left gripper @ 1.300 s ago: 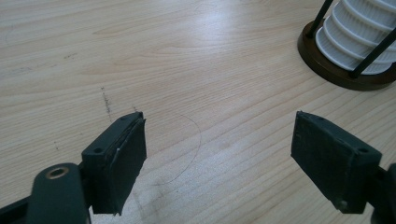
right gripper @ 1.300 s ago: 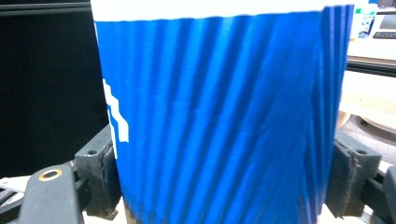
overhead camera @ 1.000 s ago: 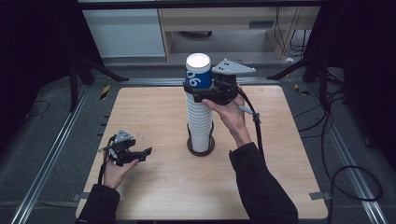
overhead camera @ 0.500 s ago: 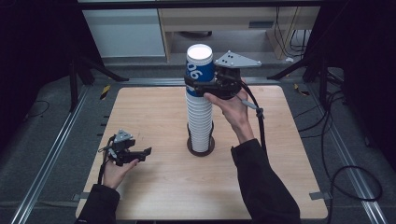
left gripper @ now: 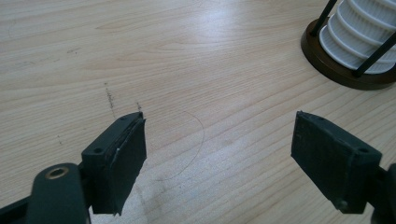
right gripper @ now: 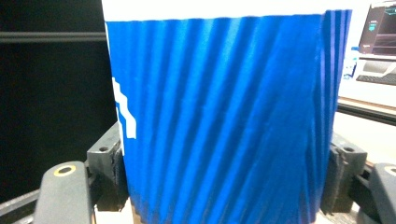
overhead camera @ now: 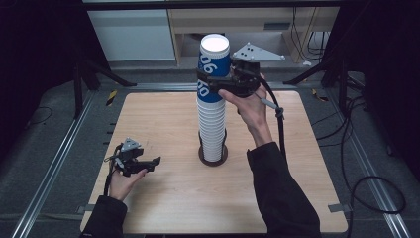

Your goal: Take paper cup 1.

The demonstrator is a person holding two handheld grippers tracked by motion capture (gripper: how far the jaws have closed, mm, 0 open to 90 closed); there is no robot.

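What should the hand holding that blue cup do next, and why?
Probably lift straight up a little more: the right gripper is clamped on the top blue cup, whose base seems nested in the stack. The left gripper waits open over the table.

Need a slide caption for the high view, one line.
Right claw grips the top blue cup above a tall cup stack; left claw rests open on the wooden table.

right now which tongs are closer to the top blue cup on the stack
Right. The right tongs are clamped on the top blue cup, a jaw on each side, above the cup stack. The left tongs sit open, low over the table, left of the stack's base.
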